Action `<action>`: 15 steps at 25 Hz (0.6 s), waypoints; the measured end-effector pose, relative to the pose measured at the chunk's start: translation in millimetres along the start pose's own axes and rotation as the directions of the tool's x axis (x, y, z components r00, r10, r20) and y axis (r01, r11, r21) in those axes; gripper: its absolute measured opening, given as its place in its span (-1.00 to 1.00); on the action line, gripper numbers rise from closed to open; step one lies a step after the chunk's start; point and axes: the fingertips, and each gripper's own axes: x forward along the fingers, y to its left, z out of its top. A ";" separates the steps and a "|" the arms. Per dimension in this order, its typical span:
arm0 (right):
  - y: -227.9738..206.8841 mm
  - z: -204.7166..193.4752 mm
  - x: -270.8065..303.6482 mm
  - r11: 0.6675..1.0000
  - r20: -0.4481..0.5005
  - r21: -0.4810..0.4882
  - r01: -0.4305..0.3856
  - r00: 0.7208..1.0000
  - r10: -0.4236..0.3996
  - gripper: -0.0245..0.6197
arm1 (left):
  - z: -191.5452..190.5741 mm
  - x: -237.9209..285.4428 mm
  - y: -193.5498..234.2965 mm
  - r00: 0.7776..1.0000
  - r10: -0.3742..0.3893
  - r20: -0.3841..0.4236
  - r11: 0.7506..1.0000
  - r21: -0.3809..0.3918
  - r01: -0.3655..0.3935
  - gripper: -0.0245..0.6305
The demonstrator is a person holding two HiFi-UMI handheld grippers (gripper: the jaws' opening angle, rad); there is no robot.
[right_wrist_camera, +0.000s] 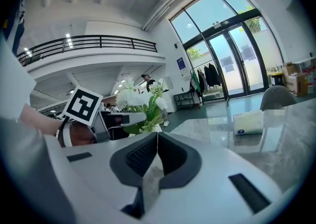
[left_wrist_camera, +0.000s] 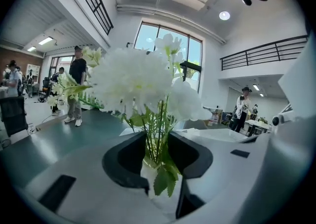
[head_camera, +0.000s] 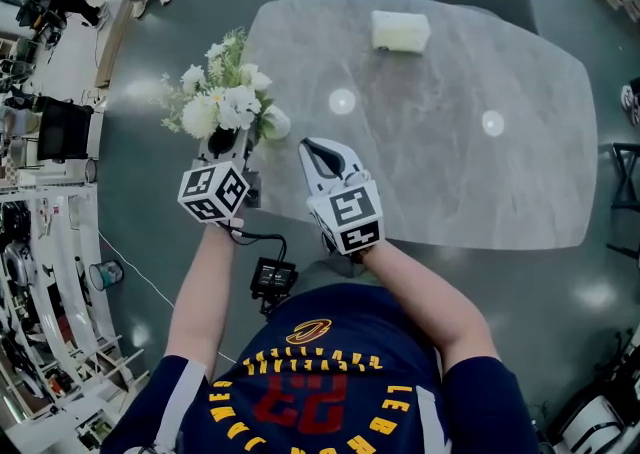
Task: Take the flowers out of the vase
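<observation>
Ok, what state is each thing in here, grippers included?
vase: upright, holding the flowers.
flowers: in the vase, stems gripped.
left gripper: shut on the flowers' stems.
right gripper: shut, empty.
tissue pack: flat on the table, untouched.

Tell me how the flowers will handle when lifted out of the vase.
Probably light: thin green stems carry the flowers. Likely top-heavy and floppy, since the big white heads sit well above the fingers. Bunched in the vase mouth, they might drag it up or tip it.
</observation>
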 end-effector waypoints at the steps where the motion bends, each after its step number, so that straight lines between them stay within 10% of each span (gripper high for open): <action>1: -1.4 -0.7 1.3 1.000 0.000 0.002 0.002 1.000 -0.002 -0.90 | 0.0 1.1 -0.5 1.000 0.000 0.001 1.000 0.010 0.000 -0.52; 15: -9.6 -5.7 30.8 1.000 -0.018 -0.005 -0.007 1.000 0.007 -0.90 | 3.4 0.5 -3.1 1.000 -0.024 0.013 0.999 0.042 0.024 -0.74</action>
